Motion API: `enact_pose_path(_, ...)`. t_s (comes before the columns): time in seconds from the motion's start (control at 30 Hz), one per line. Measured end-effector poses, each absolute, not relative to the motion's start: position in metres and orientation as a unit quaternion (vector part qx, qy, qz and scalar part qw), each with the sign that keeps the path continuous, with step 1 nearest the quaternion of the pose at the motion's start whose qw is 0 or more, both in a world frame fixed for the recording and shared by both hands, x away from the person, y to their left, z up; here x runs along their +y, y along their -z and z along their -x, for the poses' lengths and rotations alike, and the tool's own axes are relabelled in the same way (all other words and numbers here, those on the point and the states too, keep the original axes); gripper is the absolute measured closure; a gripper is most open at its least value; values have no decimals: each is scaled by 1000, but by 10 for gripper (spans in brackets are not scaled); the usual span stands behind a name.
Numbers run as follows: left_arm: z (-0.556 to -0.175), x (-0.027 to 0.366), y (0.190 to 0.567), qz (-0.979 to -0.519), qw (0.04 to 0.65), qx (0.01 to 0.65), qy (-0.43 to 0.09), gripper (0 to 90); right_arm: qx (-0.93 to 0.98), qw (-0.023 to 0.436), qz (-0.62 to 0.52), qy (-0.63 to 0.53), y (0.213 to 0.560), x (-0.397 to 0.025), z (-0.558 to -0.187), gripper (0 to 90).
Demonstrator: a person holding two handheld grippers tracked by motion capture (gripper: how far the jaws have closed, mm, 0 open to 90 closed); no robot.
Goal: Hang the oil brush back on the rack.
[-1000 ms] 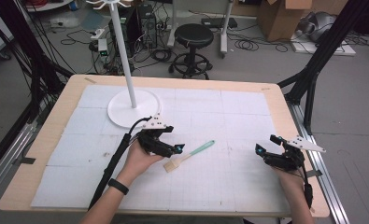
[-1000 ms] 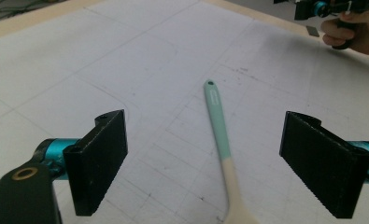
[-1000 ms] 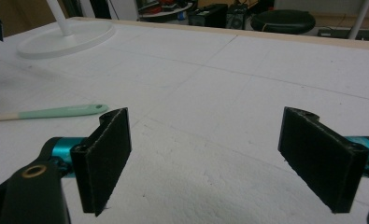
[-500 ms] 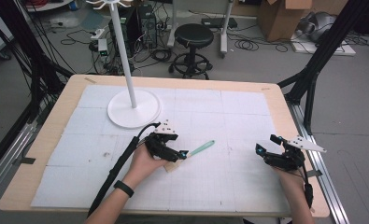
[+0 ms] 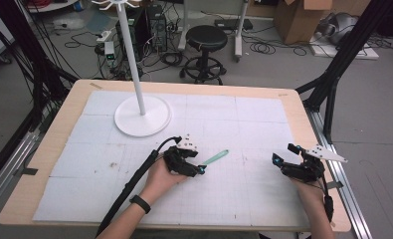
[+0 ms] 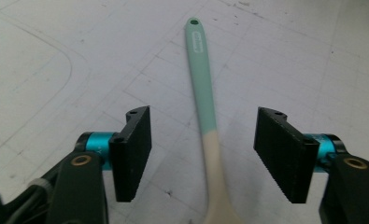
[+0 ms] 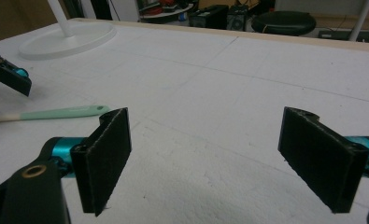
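From the high view, the left gripper (image 5: pixel 200 169) sits near the middle of the white gridded mat covering the wooden table (image 5: pixel 54 144), its tip over the pale end of a slim spatula with a mint-green silicone handle and a cream wooden lower part (image 5: pixel 215 158), which lies flat on the mat and angles up toward the right; the right gripper (image 5: pixel 279 160) rests well apart at the table's right edge, and a white stand with a round base and tall pole (image 5: pixel 143 115) stands behind. In the left gripper view the jaws stand wide apart, one on each side of the spatula (image 6: pixel 209 135), neither touching it; the shaft runs up between them, a little nearer the left jaw, with the green end and its hanging hole farthest away. This looks like the reach-to-grasp step: the next move calls for lowering onto the mat and closing squarely across the narrow shaft. In the right gripper view the jaws are likewise spread on nothing, with the spatula (image 7: pixel 56 113) lying far off to the left.
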State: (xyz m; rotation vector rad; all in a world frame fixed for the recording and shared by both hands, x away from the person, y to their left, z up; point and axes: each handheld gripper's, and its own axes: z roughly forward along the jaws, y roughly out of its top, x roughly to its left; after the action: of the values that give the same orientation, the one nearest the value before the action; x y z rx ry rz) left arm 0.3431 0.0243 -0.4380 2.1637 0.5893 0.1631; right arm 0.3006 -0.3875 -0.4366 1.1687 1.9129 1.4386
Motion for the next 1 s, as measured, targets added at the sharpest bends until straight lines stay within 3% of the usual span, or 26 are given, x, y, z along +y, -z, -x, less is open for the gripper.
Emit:
enact_pose_path(0.3,-340,13,437,-892,380,226,-87,548,697,237,-427,-525,437,-388,-301,166)
enact_pose_path(0.77,-336,6,436,-899,364,223,-92,773,698,237,-426,-525,437,-387,-301,166)
enact_pose_path(1.0,-337,7,436,-894,367,244,-79,814,698,235,-426,-525,437,-387,-300,166)
